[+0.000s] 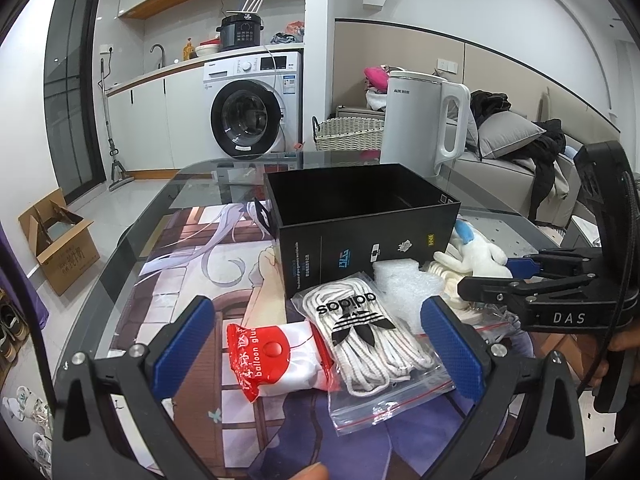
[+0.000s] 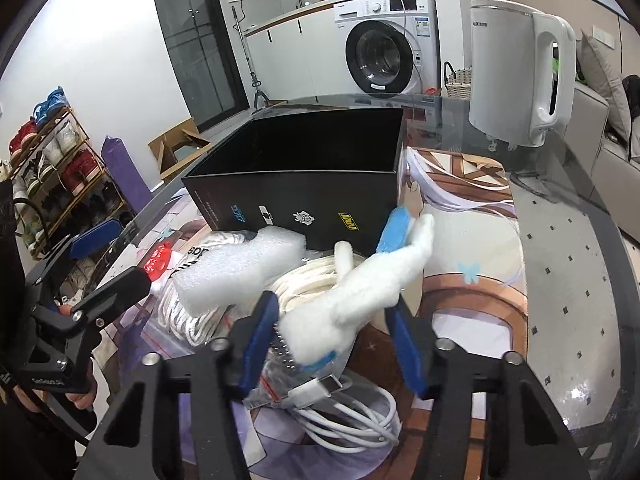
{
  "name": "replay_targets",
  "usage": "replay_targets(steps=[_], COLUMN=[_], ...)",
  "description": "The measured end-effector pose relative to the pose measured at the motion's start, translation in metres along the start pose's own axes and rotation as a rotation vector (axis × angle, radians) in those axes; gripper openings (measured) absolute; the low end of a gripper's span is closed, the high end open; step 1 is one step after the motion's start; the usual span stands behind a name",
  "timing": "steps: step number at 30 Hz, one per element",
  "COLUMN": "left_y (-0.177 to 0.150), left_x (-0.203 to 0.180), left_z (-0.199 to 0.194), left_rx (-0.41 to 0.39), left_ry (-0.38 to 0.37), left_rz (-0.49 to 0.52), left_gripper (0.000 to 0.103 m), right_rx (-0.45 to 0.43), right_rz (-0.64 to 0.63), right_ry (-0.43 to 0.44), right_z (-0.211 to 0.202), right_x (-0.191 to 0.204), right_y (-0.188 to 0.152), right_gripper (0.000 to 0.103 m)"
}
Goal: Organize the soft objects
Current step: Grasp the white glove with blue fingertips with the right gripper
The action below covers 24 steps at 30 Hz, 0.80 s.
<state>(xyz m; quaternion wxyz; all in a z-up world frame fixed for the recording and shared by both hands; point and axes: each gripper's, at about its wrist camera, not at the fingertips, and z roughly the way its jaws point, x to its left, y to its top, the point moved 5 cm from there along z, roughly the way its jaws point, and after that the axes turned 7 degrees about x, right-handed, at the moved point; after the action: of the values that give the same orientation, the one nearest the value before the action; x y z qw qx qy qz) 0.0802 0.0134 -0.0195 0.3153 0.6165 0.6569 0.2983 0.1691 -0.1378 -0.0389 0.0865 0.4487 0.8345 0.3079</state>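
Note:
An open black box [image 1: 360, 216] stands on the glass table; it also shows in the right wrist view [image 2: 316, 176]. My left gripper [image 1: 320, 336] is open above a red and white balloon glue packet [image 1: 272, 356] and a clear bag of white adidas laces [image 1: 360, 340]. My right gripper [image 2: 332, 332] is open, its blue pads either side of a white and blue plush toy [image 2: 360, 296], which also shows in the left wrist view [image 1: 476, 252]. White foam [image 2: 244, 268] and a coiled white cable [image 2: 344, 416] lie beside the plush.
A white kettle [image 1: 424, 120] stands behind the box at the table's far edge. An anime-print mat [image 1: 192, 256] lies under the glass. A cardboard box [image 1: 60, 240] sits on the floor left. A shoe rack [image 2: 52, 168] stands at left.

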Motion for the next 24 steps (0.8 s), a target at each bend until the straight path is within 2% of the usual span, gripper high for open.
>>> replay_targets(steps=[3,4,11,18,24], left_y=[0.0,0.0,-0.003,-0.007,-0.012], left_x=[0.0,0.0,0.0,-0.001,-0.004], left_z=[0.0,0.001,0.002,0.007,0.014], left_rx=[0.001,0.001,0.008,0.035,0.082], left_ry=[-0.001,0.0,0.001,-0.006,-0.036], left_rz=[0.0,0.0,0.002,0.0,-0.006], left_gripper=[0.103,0.103,0.103,0.103,0.103], right_rx=[-0.011,-0.016,-0.056,-0.086,-0.165], right_rz=[0.01,0.015,0.044,0.046,0.035], right_ry=[0.006,0.007,0.004,0.01,0.033], right_z=[-0.004,-0.006,-0.022,-0.034,-0.053], right_x=[-0.002,-0.004,-0.011,-0.015,-0.013], right_y=[-0.002,-0.002,-0.005,-0.008,-0.005], right_gripper=[0.042,0.036,0.024,0.024,0.024])
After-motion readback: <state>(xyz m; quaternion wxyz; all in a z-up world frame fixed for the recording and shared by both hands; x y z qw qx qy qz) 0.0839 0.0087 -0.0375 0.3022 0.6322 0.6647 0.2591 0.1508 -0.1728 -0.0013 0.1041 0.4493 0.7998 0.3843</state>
